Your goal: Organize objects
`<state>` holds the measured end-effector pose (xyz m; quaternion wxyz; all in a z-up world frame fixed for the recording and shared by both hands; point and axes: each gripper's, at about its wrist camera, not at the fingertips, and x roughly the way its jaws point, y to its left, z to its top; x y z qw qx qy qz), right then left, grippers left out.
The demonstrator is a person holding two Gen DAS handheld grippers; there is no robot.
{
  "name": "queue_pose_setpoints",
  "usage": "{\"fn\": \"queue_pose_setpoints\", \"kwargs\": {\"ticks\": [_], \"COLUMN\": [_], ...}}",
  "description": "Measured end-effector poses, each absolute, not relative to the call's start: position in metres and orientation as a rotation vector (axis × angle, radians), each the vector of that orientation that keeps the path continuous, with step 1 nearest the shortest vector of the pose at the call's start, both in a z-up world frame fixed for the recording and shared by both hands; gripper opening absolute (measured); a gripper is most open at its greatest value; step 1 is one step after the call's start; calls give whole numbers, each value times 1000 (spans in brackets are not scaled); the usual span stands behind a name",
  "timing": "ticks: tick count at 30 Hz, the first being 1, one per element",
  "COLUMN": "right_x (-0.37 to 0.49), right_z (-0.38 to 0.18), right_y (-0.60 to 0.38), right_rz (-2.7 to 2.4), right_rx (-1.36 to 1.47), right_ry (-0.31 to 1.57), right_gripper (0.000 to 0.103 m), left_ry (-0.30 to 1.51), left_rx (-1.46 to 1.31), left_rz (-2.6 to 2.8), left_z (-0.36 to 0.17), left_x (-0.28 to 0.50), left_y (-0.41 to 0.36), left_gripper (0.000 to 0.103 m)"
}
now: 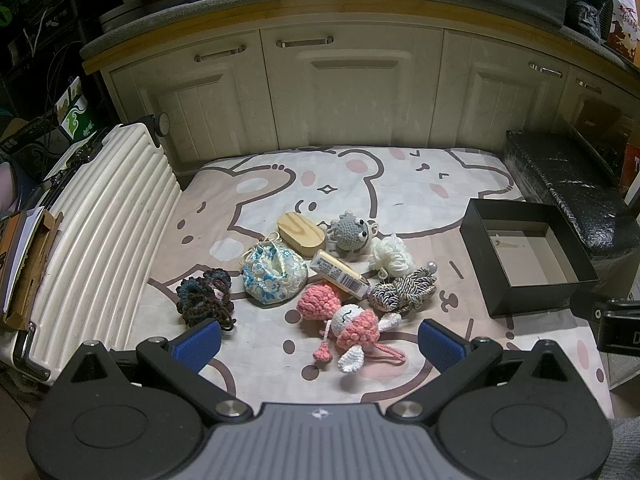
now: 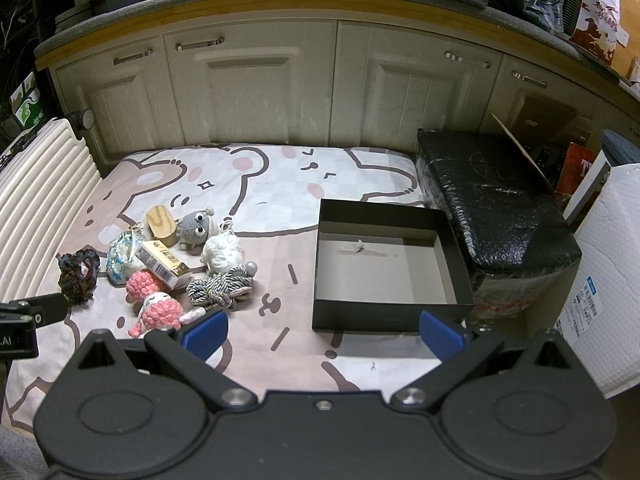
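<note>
1. Left gripper (image 1: 319, 338): jaws spread wide, nothing between them, hovering over the cartoon-print mat (image 1: 400, 192). Right gripper (image 2: 323, 330): also spread and empty.
2. Clutter pile sits just ahead of the left gripper, and ahead-left of the right one. Nearest the left gripper: pink-and-white crochet doll (image 1: 347, 320), partly between its fingertips in view.
3. Beyond the doll: cream barcode carton (image 1: 340, 276), grey-white twisted cord bundle (image 1: 402, 290), floral fabric drawstring pouch (image 1: 274, 274), dark crochet scrunchie (image 1: 206, 296), oval wooden block (image 1: 301, 233), grey crochet critter (image 1: 352, 232), white yarn puff (image 1: 391, 255).
4. Open black cardboard box (image 2: 390, 312) lies directly ahead of the right gripper, near wall just past its fingertips; likely the drop target. Appears empty apart from a small scrap or scuff on the floor.
5. Handling, judged: doll, critter, puff, scrunchie are soft and light and will squash; pinch across the body, not the dangling loops. Cord may unravel; grab mid-bundle. Carton is light and crushable; grip the long flat faces. Wooden block is stiff, smooth, possibly slippery; take it across the narrow width.
6. Hard to tell: carton overlaps the doll and pouch, so contact underneath is hidden. Pouch contents unknown. A pearl-like bead beside the cord; attachment unclear. Each view shows only an edge of the other gripper.
</note>
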<state>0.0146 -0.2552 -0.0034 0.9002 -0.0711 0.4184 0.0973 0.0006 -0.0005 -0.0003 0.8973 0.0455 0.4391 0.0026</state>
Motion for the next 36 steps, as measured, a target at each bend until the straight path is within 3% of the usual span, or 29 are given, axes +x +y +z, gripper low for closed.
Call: {"fn": "queue_pose_setpoints", "kwargs": {"ticks": [36], "right_x": [15], "right_z": [-2], "right_y": [-257], "right_rz": [234], "right_rx": [-158], "right_ry": [863], "right_gripper": [103], "left_ry": [909], "left_rx": [100], "left_rz": [-9], "left_z": [0], "left_x": [1], "left_y": [0], "left_gripper": [103]}}
